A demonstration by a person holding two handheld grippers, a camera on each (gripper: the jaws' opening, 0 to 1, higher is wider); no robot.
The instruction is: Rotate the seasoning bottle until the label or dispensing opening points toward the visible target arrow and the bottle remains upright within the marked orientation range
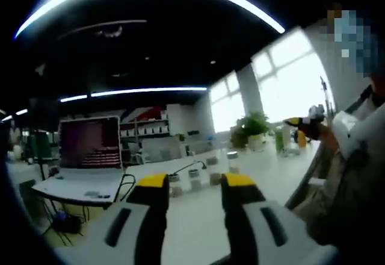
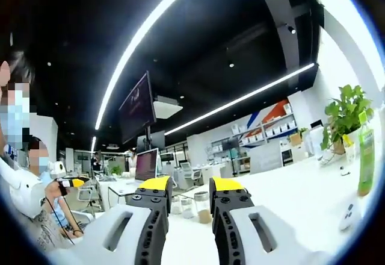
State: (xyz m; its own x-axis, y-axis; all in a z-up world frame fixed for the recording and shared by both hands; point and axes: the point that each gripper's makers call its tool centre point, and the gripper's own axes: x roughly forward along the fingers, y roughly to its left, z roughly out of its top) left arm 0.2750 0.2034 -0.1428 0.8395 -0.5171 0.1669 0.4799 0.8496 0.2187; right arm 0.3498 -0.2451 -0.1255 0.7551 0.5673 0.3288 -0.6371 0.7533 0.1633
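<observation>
Both tongs open, empty, raised off the white counter (image 2: 313, 205). Seasoning bottles (image 2: 203, 207) stand upright in a row, straight ahead beyond right tongs (image 2: 189, 194); also past left tongs (image 1: 194, 187), farther off. Right seems nearer. No arrow visible.

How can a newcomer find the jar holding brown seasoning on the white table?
In the right gripper view, start at the white table and look just beyond the right gripper. A short row of small jars stands there. The brown-filled jar is the only one with dark contents; the clear jar beside it looks pale.
</observation>
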